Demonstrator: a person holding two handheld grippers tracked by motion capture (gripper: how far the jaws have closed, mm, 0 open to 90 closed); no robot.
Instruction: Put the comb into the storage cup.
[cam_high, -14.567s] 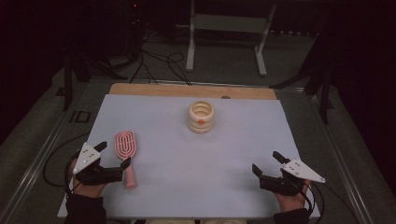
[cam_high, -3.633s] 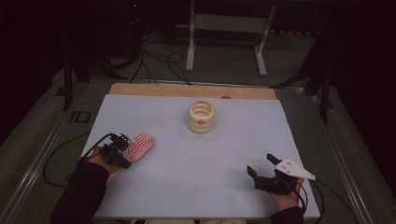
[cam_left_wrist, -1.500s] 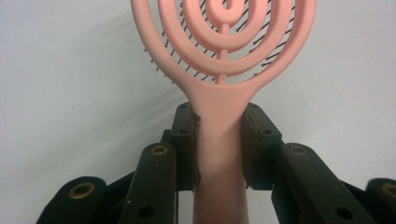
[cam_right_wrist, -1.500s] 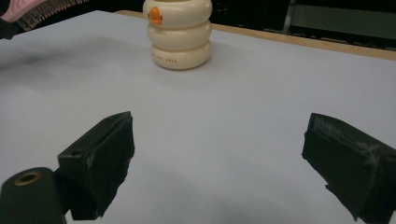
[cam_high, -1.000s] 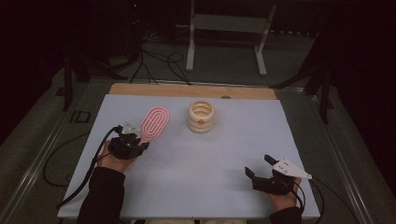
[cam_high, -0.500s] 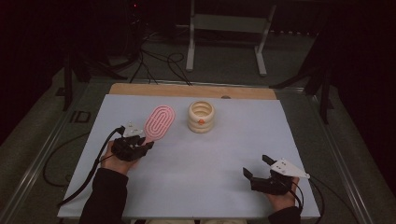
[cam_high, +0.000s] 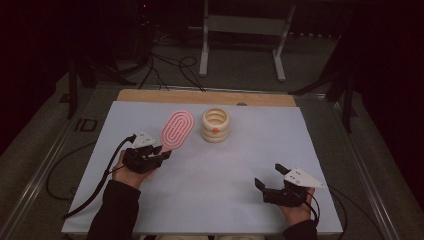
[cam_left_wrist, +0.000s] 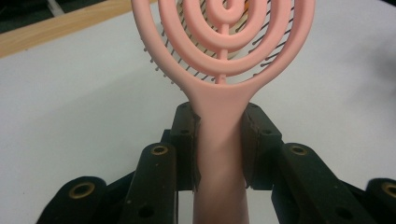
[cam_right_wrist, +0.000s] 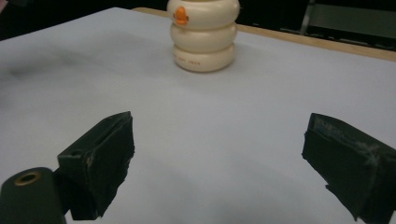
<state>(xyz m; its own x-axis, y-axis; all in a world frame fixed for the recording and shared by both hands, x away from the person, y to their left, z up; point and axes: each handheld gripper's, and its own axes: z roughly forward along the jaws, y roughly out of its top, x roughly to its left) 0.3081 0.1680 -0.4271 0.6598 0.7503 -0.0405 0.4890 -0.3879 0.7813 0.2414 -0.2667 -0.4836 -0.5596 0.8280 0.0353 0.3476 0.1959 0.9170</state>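
In the left gripper view, the top of the pink brush (cam_left_wrist: 219, 70) is running out past the upper edge, and its handle end is dropping below the bottom edge; its head is covering most of the cream ringed holder (cam_left_wrist: 161, 32) behind it. In the high view, the left claw (cam_high: 159, 155) is hiding the brush handle. In the right gripper view, the small print on the holder's lowest ring is staying too faint to read
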